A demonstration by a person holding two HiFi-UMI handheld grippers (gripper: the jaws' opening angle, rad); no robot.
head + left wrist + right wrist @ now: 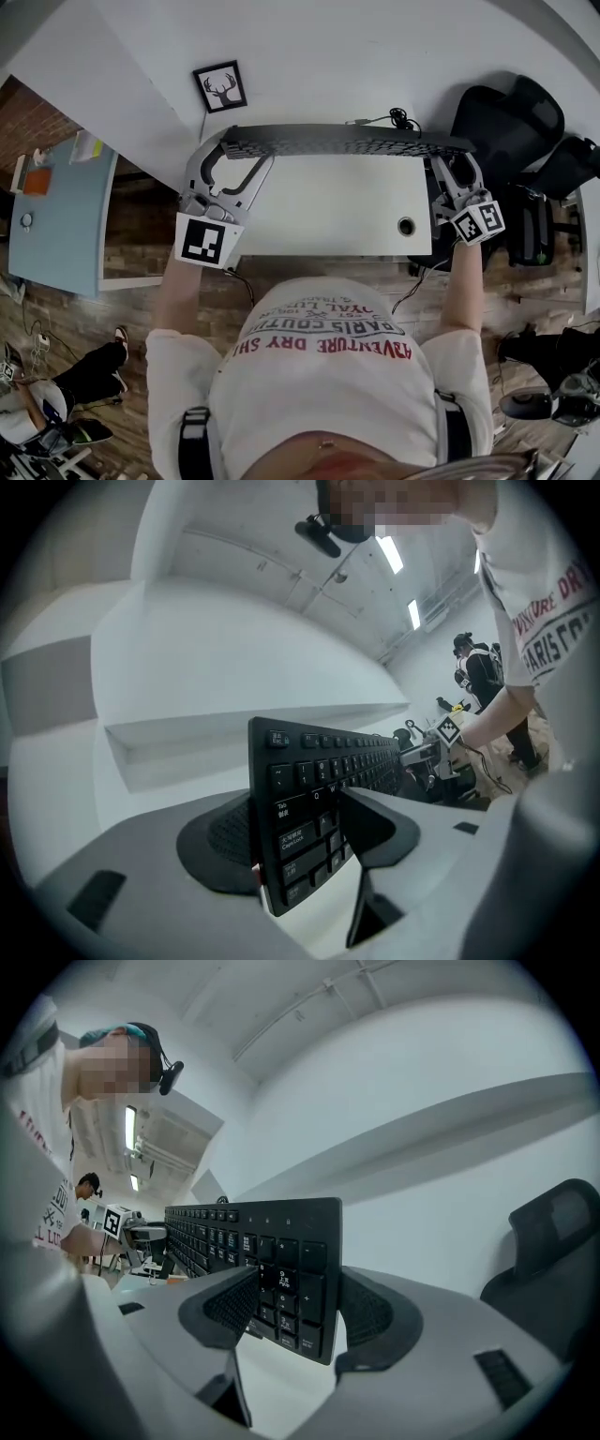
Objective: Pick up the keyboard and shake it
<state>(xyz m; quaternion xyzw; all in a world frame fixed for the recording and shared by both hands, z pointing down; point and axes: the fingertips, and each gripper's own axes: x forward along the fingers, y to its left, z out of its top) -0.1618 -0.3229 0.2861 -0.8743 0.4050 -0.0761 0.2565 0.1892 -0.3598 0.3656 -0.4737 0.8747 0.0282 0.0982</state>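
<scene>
A black keyboard [342, 141] is held off the white desk [328, 220], tipped up on its long edge, and shows as a narrow strip across the desk's far side. My left gripper [230, 155] is shut on its left end. In the left gripper view both pads press that end of the keyboard [314, 780], one on the key side and one on the back, with the left gripper [300, 832] around it. My right gripper [452, 161] is shut on the right end. The right gripper view shows the number-pad end of the keyboard [281, 1260] clamped in the right gripper [300, 1316].
A framed deer picture [221, 86] hangs on the white wall behind the desk. The keyboard's cable [398, 119] loops at the back right. A cable hole [406, 226] is in the desk's front right. Black chairs [511, 117] stand to the right and a light blue table [56, 216] to the left.
</scene>
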